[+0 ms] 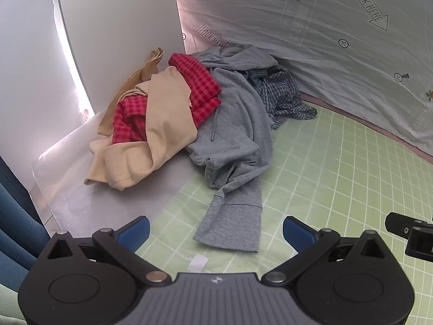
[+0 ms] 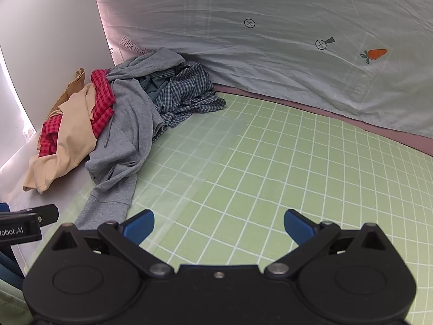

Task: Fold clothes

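Note:
A pile of clothes lies in the far left corner: a grey hoodie (image 1: 238,124) (image 2: 127,124) with one sleeve (image 1: 232,222) stretched toward me, a beige garment (image 1: 159,124) (image 2: 73,140), a red checked shirt (image 1: 197,86) (image 2: 101,100) and a blue plaid shirt (image 1: 284,94) (image 2: 186,94). My left gripper (image 1: 216,234) is open and empty, just in front of the sleeve cuff. My right gripper (image 2: 219,226) is open and empty over the green grid mat (image 2: 270,168), right of the sleeve.
A pale printed sheet (image 1: 311,40) (image 2: 270,40) hangs along the back. A white panel (image 1: 116,27) stands at the left. A small white tag (image 1: 197,262) lies on the mat by my left gripper. The right gripper's body shows at the left wrist view's right edge (image 1: 411,233).

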The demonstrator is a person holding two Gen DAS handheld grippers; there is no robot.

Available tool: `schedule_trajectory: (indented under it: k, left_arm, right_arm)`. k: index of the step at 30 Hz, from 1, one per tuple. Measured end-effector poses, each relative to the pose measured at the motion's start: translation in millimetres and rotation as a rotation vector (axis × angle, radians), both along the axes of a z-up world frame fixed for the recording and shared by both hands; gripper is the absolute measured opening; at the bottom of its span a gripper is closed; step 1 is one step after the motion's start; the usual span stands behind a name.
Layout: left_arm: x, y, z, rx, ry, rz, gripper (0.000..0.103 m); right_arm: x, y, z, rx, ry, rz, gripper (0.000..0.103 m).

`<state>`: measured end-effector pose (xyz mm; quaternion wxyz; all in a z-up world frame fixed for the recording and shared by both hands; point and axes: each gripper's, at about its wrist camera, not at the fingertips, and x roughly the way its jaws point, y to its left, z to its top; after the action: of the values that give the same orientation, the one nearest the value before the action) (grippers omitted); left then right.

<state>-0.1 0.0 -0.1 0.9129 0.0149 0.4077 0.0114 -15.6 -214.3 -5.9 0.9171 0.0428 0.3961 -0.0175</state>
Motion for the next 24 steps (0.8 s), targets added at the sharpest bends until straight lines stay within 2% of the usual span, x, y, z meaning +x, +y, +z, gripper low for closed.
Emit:
schedule_trajectory:
  k: [24]
  left_arm:
    - [-0.5, -1.2, -3.6, 0.002, -0.002, 0.006, 0.103]
  right_arm:
    - [-1.0, 1.1, -2.4, 0.001, 0.0, -0.011, 0.103]
